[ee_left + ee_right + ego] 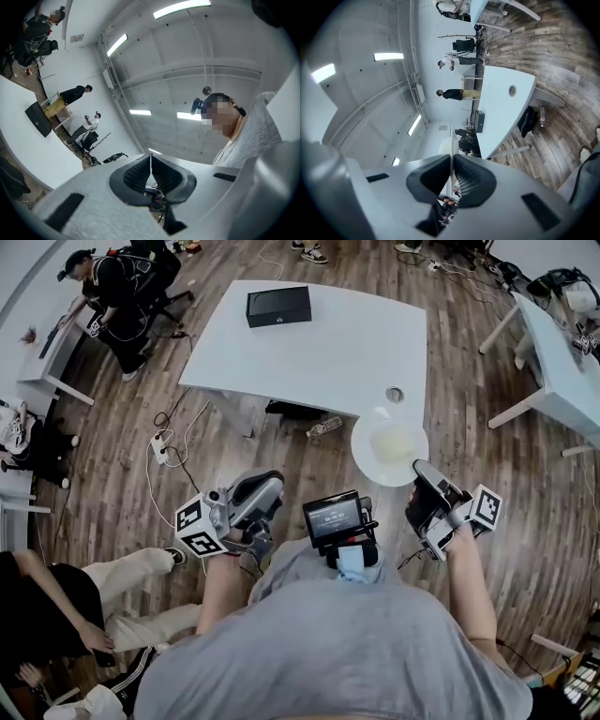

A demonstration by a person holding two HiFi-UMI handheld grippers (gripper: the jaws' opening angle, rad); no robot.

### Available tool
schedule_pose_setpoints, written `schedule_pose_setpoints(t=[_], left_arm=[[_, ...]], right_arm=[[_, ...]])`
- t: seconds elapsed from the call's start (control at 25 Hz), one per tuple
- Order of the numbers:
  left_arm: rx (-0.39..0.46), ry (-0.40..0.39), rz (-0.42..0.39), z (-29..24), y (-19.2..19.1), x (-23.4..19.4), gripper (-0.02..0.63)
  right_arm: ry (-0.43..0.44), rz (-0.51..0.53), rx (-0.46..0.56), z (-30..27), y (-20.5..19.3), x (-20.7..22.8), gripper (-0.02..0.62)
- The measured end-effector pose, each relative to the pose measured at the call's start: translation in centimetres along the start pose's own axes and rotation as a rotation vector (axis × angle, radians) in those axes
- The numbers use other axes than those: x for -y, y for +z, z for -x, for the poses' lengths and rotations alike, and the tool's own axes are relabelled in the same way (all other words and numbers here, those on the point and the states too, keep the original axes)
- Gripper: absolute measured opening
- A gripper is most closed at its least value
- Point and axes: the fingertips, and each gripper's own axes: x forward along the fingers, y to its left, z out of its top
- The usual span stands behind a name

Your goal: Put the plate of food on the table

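Observation:
A white round plate (389, 446) with pale food on it hangs over the wood floor, just off the near right corner of the white table (309, 348). My right gripper (419, 468) is shut on the plate's near rim. In the right gripper view the plate (447, 143) shows edge-on as a thin white sheet clamped between the jaws of the right gripper (452, 161). My left gripper (270, 482) is held low at the left, shut and empty. In its own view the left gripper (151, 161) points up toward the ceiling.
A black box (278, 306) lies at the table's far side and a round cable hole (395, 395) near its right corner. A bottle (324, 427) and cables (164, 446) lie on the floor. Another white desk (562, 362) stands right; people sit left (122, 287).

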Motion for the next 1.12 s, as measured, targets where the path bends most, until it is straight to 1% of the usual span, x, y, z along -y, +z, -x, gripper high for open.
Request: schedule_pose_setpoints(t=[0.24, 0.44, 0.56, 0.8, 1.12], left_arm=[[0.001, 0.004, 0.01, -1.7, -0.1, -2.5, 0.021], [0.033, 0.021, -0.023, -4.3, 1.1, -5.1, 0.021], [0.051, 0.026, -0.039, -6.5, 1.8, -7.0, 0.021], [0.045, 0.039, -0.057, -12.0, 2.1, -11.2, 0.021], [0.072, 0.096, -0.068, -14.8, 2.1, -15.1, 0.021]], right_arm=[[0.0, 0.014, -0.012, -2.9, 3.5, 0.5, 0.04], [0.004, 0.017, -0.046, -5.4, 7.5, 1.6, 0.04], [-0.01, 0.024, -0.075, -7.1, 9.9, 2.6, 0.04], [-0.018, 0.012, -0.121, -10.8, 15.9, 3.6, 0.04], [-0.042, 0.019, -0.188, -14.9, 21.2, 5.1, 0.04]])
